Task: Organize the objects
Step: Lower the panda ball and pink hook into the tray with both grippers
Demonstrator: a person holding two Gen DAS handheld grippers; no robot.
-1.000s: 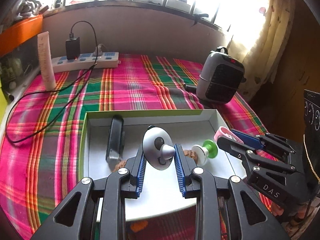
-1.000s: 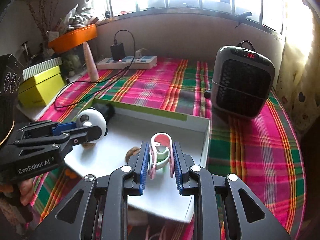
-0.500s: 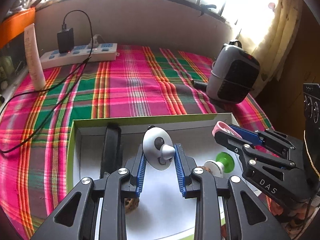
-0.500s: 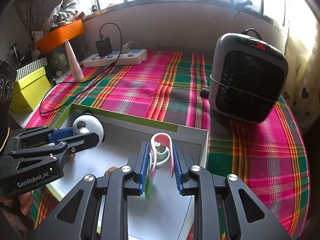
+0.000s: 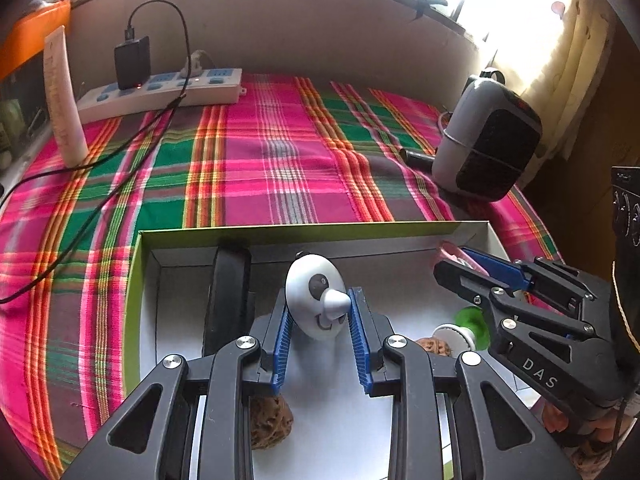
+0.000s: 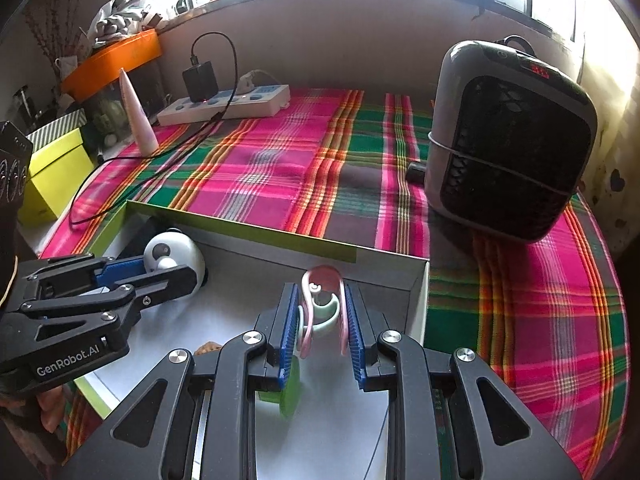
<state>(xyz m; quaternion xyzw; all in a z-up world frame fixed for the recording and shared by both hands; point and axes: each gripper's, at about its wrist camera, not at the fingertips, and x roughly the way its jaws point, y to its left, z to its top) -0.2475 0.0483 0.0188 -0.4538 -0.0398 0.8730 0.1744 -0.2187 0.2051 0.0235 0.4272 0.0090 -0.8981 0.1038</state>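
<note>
- Both hand-held grippers have come forward and lower over the white box (image 5: 472, 229) since the earlier frame, so its far wall now lies just ahead of their tips.
- Left hand-held gripper (image 5: 319, 316) is closed narrow on a white round toy with a black eye and a cone nose (image 5: 316, 300), held above the box floor.
- Right hand-held gripper (image 6: 320, 316) is clamped narrow on a pink hook-shaped clip (image 6: 322, 280) with a pale green piece inside it, near the box's right corner.
- Under and right of the left tips lie a walnut (image 5: 270, 424) and a green-and-white spool (image 5: 464, 330); a black flat object (image 5: 226, 292) lies to their left.
- Beyond the box, on the plaid-covered surface (image 6: 280, 168), stand a grey heater (image 6: 508, 140) and a power strip (image 6: 224, 106).
</note>
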